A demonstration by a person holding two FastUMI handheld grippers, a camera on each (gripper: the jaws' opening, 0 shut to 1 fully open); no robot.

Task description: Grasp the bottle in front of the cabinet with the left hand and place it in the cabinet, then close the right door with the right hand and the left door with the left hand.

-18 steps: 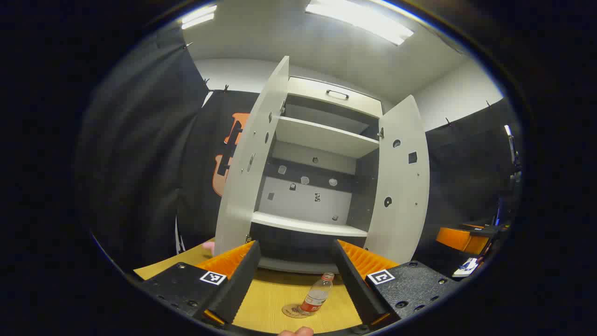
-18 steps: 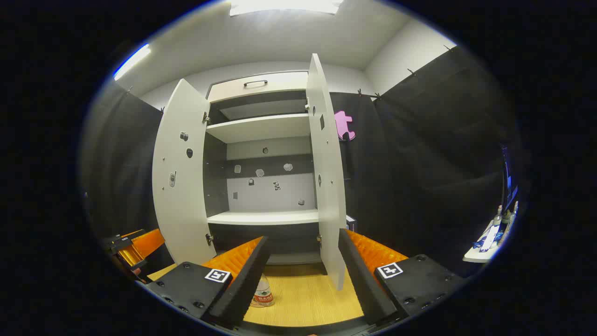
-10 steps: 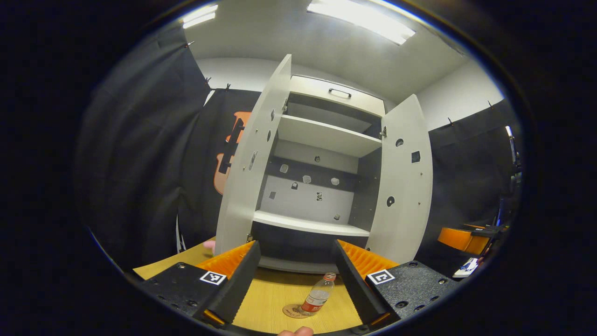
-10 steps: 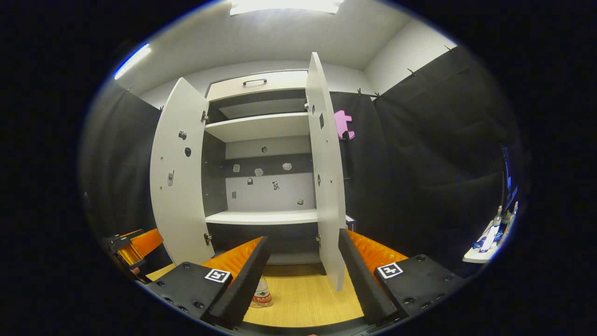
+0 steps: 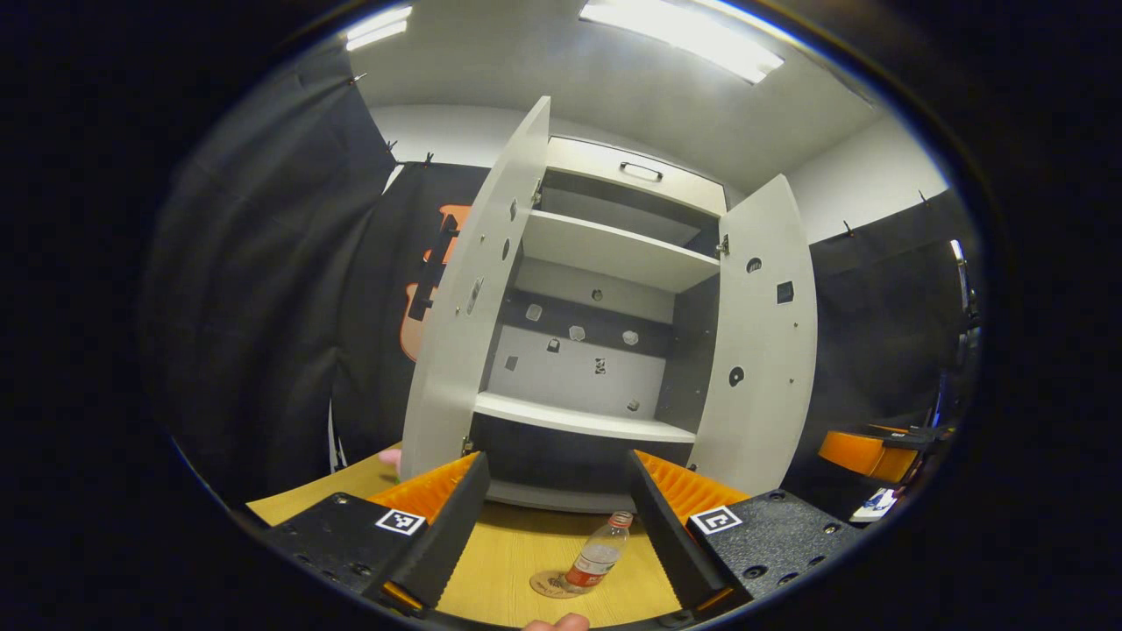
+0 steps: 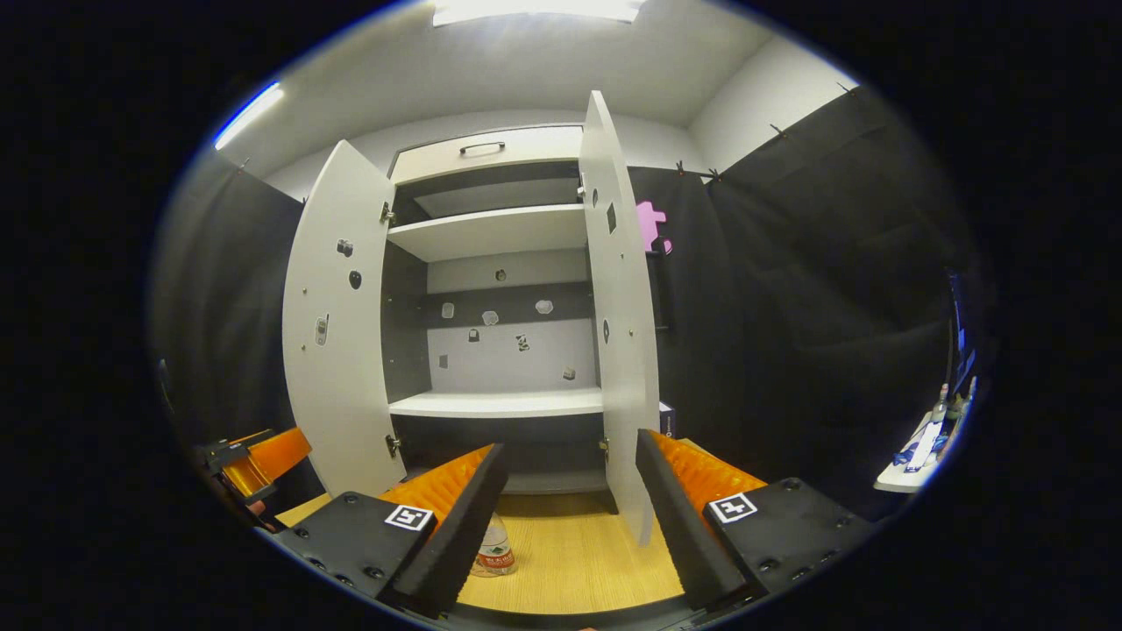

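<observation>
A clear plastic bottle (image 5: 596, 556) with a red label and cap stands on a round coaster on the wooden table (image 5: 508, 561), in front of the white cabinet (image 5: 583, 421). Both cabinet doors stand open: the left door (image 5: 465, 307) and the right door (image 5: 758, 342). My left gripper (image 5: 557, 459) is open, above and short of the bottle, which shows between its fingers. In the right gripper view my right gripper (image 6: 570, 447) is open with nothing in it, near the right door's (image 6: 622, 333) edge. The bottle (image 6: 493, 552) is partly hidden behind its left finger.
The other gripper shows at the side of each view, the right gripper (image 5: 863, 447) and the left gripper (image 6: 254, 456). A small side table (image 6: 916, 456) with items stands far right. A pink object (image 5: 392, 462) lies by the left door's foot. The cabinet shelves are bare.
Both views have crept slightly toward the cabinet, which looks a little taller. The bottle and doors have not moved. Both grippers stay open.
</observation>
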